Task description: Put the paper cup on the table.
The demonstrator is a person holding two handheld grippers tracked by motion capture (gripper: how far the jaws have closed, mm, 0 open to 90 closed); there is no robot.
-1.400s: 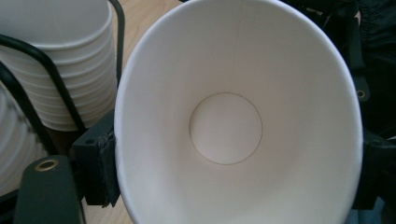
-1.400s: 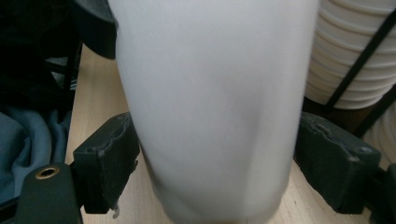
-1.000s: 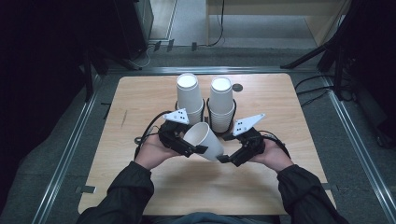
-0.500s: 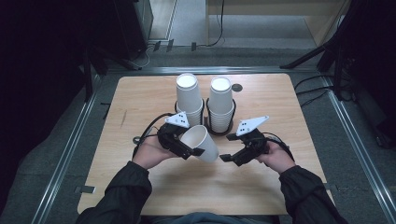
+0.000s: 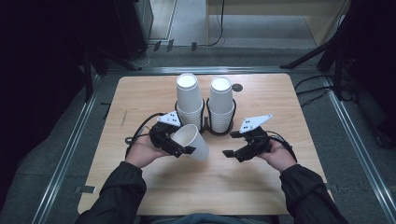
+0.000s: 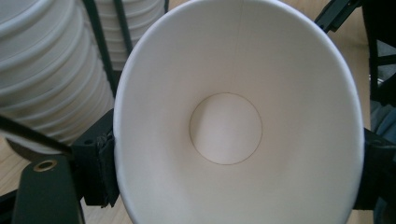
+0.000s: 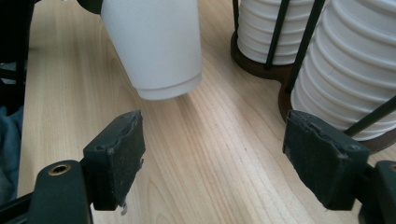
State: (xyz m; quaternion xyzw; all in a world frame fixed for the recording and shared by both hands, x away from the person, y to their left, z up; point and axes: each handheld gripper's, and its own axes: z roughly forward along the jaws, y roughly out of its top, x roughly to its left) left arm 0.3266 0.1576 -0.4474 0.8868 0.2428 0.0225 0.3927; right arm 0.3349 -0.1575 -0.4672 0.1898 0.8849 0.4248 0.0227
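Note:
A single white paper cup (image 5: pixel 198 147) lies tilted just above the table, its bottom pointing right. My left gripper (image 5: pixel 182 140) is shut on its rim. In the left gripper view the cup's open mouth (image 6: pixel 229 126) faces the camera, and the black pads (image 6: pixel 100 170) press the rim from both sides. My right gripper (image 5: pixel 229 143) stands open a short way to the right of the cup. Its jaws have just been closing, with nothing between them. In the right gripper view the cup's bottom (image 7: pixel 154 46) hangs ahead and left of the right gripper (image 7: pixel 219 163).
Two tall stacks of white cups (image 5: pixel 188 98) (image 5: pixel 220 100) stand in a dark wire holder (image 5: pixel 205 127) just behind both grippers. In the right gripper view the stacks (image 7: pixel 355 60) are close on the right. Bare wooden table (image 5: pixel 261 186) lies in front.
The left gripper has drawn the cup a little left and down, away from the right gripper. The right gripper's jaws stand narrower than before; that hand has stayed in place.

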